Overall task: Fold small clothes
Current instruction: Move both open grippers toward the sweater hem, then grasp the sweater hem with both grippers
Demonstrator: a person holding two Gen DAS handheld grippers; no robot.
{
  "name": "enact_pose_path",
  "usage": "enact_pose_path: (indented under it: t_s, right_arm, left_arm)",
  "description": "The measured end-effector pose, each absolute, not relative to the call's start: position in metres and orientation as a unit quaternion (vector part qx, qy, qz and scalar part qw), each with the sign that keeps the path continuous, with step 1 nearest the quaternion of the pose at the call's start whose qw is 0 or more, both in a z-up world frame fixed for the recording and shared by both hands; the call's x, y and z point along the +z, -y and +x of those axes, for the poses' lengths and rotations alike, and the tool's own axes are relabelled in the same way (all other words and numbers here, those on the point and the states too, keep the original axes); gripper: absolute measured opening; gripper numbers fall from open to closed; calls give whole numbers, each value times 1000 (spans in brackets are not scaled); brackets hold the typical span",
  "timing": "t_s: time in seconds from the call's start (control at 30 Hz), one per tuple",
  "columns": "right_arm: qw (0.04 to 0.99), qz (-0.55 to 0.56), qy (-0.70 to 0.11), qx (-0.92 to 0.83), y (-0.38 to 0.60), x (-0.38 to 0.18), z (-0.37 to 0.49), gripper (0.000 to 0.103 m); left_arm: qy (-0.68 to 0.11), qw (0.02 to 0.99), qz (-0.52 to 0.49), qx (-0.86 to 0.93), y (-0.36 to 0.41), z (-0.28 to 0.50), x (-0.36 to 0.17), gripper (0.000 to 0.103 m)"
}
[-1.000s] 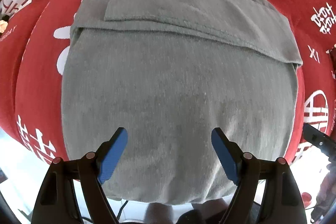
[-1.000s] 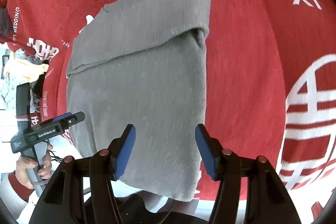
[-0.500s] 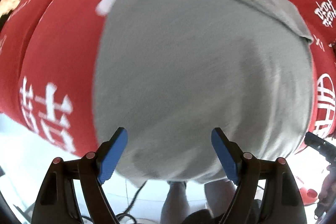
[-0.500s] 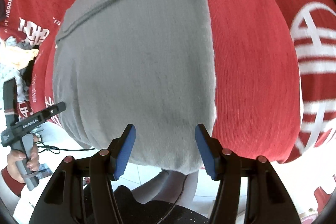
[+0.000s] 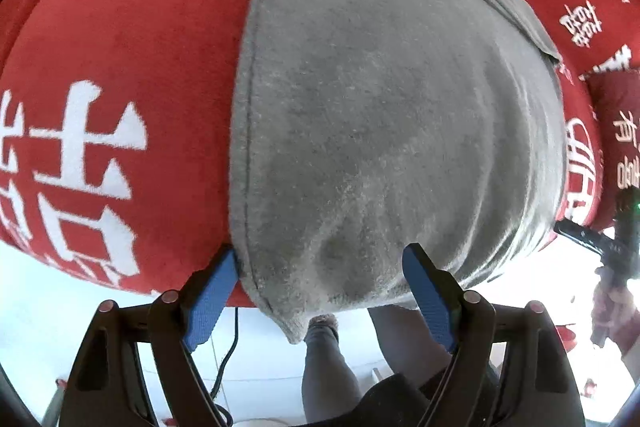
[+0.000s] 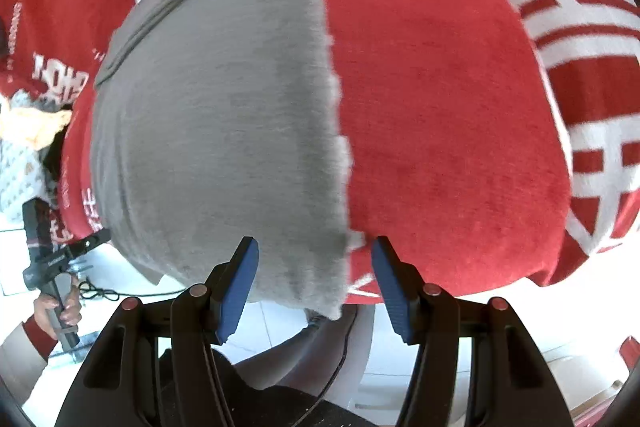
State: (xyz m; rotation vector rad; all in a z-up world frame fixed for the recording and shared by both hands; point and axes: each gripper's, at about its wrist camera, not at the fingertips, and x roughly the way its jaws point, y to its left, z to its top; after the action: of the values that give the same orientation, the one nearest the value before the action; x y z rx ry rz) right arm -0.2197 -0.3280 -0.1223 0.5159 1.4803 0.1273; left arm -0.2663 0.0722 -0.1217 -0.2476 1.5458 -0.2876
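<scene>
While the grey garment [image 5: 392, 131] fills mid-frame, our left gripper [image 5: 320, 291] and right gripper [image 6: 314, 279] gape wide astride its lower corners, gripping nothing.

Bright, even daylight; strong fisheye bulge, dark corners, perhaps slight motion blur.
</scene>
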Motion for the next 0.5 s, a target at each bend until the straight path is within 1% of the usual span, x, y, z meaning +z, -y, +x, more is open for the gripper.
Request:
enact_pose_path:
  t_s: [0.03, 0.17, 0.23, 0.27, 0.43, 0.5]
  right_arm:
    - [703, 249, -663, 62, 331, -125, -221, 63]
    - [692, 278, -660, 96, 329, -132, -222, 65]
    - [681, 293, -660, 123, 324, -135, -221, 65]
    - [677, 297, -660, 131, 323, -138, -221, 65]
    - [652, 343, -650, 187, 320, -146, -222, 65]
    - [645, 352, -647, 206, 317, -150, -222, 65]
  left_arm:
    - [-694, 699, -112, -134, -75, -251, -126, 83]
    - [-692, 693, -115, -167, -81, -239, -130, 83]
    - [-692, 690, -114, -180, -92, -234, -125, 83]
    - [-692, 687, -117, -187, -103, -230, -114, 83]
    - [-684, 674, -158, -232, -69, -214, -110, 83]
    - [-683, 673, -147, -245, -64, -212, -112, 83]
